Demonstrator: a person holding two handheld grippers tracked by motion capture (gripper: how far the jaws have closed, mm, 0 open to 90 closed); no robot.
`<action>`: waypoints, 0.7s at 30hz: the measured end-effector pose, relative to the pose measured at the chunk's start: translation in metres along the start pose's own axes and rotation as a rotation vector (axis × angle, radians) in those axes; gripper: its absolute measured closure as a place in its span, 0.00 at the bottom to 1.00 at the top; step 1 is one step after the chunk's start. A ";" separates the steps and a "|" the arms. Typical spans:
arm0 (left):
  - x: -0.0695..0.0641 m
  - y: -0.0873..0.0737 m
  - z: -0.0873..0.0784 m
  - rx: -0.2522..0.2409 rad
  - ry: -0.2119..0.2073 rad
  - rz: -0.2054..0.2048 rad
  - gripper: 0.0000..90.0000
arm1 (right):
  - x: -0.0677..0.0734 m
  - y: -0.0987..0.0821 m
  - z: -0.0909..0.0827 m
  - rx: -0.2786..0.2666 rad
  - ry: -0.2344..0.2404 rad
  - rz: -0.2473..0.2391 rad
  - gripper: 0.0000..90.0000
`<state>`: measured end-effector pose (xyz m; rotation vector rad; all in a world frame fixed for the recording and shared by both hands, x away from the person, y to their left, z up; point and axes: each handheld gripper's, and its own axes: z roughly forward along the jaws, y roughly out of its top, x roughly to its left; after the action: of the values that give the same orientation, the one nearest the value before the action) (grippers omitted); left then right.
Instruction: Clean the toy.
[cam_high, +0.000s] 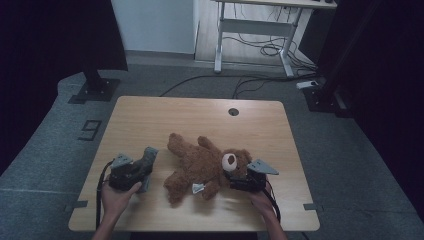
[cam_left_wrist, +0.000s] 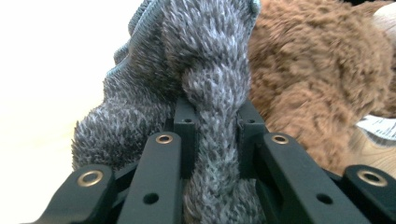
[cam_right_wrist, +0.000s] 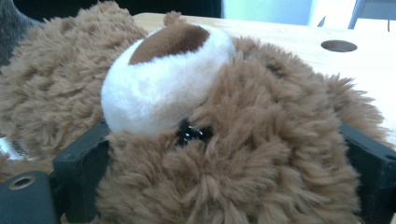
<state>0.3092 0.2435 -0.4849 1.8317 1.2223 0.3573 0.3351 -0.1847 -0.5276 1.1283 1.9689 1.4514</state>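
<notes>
Left gripper (cam_left_wrist: 212, 126) pinches grey knit (cam_left_wrist: 205, 60); right gripper (cam_right_wrist: 224, 154), jaws spread, flanks teddy's head (cam_right_wrist: 243, 140) near table (cam_high: 150, 115) edge.

A large dark figure "9" (cam_high: 89, 130) was marked on the grey carpeted floor left of the light wooden table. The brown plush teddy bear's white sewn-in tag (cam_right_wrist: 11, 148) bore small print, perhaps letters, too blurred to read.

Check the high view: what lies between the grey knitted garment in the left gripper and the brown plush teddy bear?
Only bare wooden tabletop separates garment and bear.
</notes>
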 end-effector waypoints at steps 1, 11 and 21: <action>0.002 -0.003 -0.002 0.001 0.006 -0.003 0.84 | 0.000 0.001 0.000 -0.004 0.001 -0.001 0.08; 0.021 -0.024 -0.015 0.004 0.041 -0.041 0.83 | -0.001 0.008 -0.010 -0.053 0.012 0.031 0.08; 0.033 -0.043 -0.031 0.043 0.141 -0.034 0.83 | -0.003 0.011 -0.017 -0.075 0.019 0.040 0.12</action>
<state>0.2792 0.2928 -0.5090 1.8455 1.3655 0.4504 0.3283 -0.1957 -0.5121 1.1307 1.8977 1.5483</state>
